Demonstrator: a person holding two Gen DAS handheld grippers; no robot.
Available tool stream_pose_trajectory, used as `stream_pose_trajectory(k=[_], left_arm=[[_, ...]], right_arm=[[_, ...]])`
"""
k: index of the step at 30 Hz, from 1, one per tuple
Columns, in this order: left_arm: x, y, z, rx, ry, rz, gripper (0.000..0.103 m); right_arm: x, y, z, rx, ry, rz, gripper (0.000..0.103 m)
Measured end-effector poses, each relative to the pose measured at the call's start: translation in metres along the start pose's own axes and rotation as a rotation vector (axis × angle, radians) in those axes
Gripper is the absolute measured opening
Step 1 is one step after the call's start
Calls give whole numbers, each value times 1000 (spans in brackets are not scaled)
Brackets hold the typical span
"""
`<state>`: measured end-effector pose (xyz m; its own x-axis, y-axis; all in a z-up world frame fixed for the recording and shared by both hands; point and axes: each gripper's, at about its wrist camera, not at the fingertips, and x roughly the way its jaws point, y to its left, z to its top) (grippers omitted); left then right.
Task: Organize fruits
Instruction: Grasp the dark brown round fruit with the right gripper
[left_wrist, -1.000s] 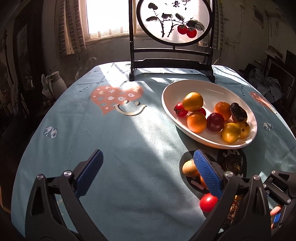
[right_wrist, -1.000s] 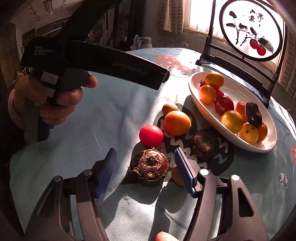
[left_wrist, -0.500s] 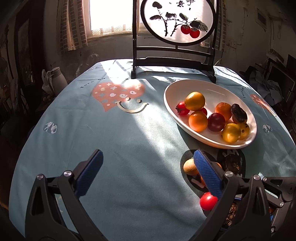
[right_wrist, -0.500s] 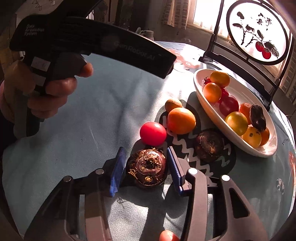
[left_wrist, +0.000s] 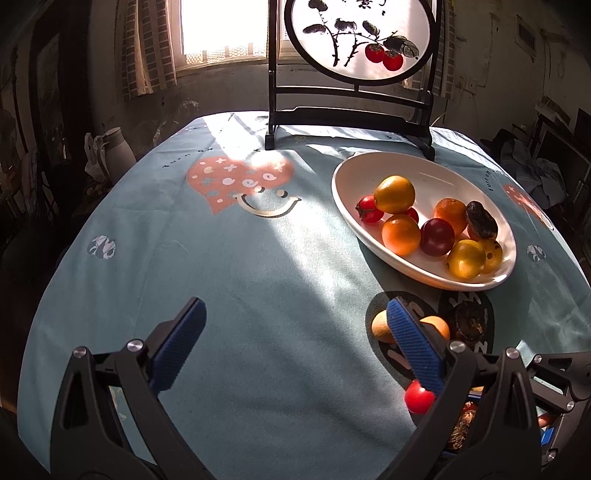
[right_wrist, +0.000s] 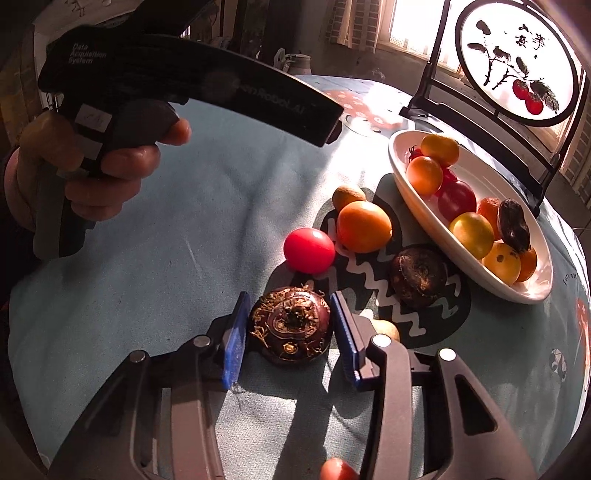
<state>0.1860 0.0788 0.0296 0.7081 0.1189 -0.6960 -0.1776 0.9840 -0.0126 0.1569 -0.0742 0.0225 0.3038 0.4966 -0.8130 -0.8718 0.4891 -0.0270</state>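
Right claw (right_wrist: 290, 334) is snug around the dark purple fruit (right_wrist: 290, 325) on the tabletop (right_wrist: 166, 258), pads touching both sides. I'd squeeze gently, lift straight, then carry it to the white bowl (right_wrist: 532, 291). Left claw (left_wrist: 291, 345) hangs wide open, empty.

Counts: 1 white dish (right_wrist: 532, 291), 9 fruits in it, 6 loose fruits on tablecloth (right_wrist: 207, 221), 2 grippers.

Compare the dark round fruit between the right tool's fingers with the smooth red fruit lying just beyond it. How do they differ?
The dark fruit is purplish brown with rough, fibrous markings; the red fruit is bright and smooth. The dark fruit looks larger, though it lies nearer the camera. The right tool has its fingers against the dark fruit's sides, while the red fruit lies free. Both are roundish and rest on the tablecloth, outside the white dish.
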Motion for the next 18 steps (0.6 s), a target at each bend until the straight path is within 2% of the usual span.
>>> stream_pose_trajectory(k=[2, 4, 7, 10, 12, 14, 16, 18], left_arm=[[-3, 0, 0, 4, -4, -8, 100], [-6, 0, -1, 13, -10, -19, 100], [-12, -3, -5, 40, -16, -25, 100], [-11, -10, -12, 83, 3, -29, 100], [-9, -19, -17, 127, 34, -90, 100], [-9, -32, -24, 189, 61, -170, 99], [-12, -46, -32, 264, 64, -211, 98], [-14, -56, -39, 319, 70, -228, 88]], right_arm=[[-4, -3, -1, 15, -6, 29, 44], [-15, -16, 0, 77, -55, 79, 45], [-32, -51, 1, 256, -133, 115, 45], [-42, -88, -7, 450, -198, 97, 44], [-46, -103, -13, 538, -227, 70, 44], [-49, -110, -16, 580, -242, 43, 44], [-49, -113, -17, 602, -243, 44, 44], [-47, -114, -18, 612, -235, 53, 44]])
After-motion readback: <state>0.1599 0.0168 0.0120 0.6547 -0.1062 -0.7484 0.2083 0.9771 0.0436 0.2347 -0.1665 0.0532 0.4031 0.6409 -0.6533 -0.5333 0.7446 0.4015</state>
